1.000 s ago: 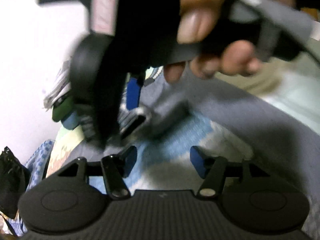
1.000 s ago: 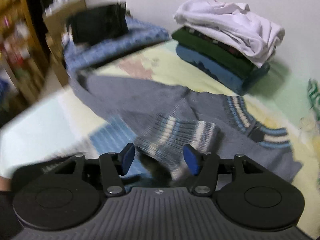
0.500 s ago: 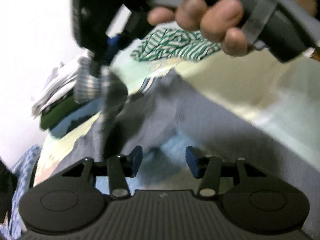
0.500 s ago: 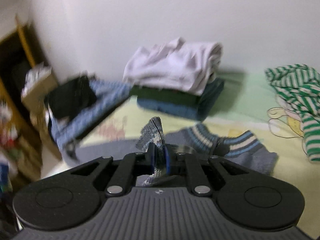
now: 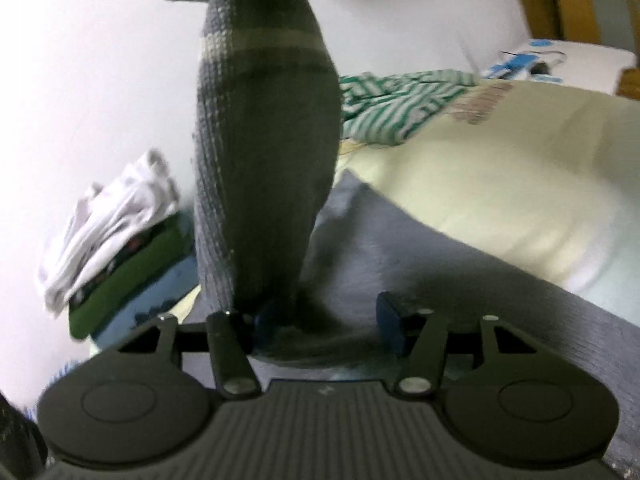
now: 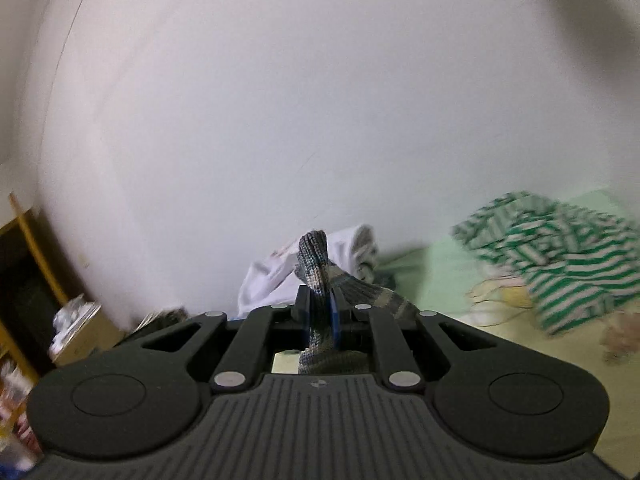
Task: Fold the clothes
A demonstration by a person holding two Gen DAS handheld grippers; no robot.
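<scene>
The right gripper [image 6: 320,326] pinches the grey knit sweater's sleeve [image 6: 316,264], lifted toward twelve o'clock. The left gripper [image 5: 320,320] is opening, sleeve fabric between its jaws unpinched. The thin pinch could slip.

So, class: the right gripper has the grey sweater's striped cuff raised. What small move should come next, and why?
Probably carry the cuff across the sweater body: the right gripper is clamped on it, the sleeve hangs lifted, and nothing is folded over yet.
</scene>
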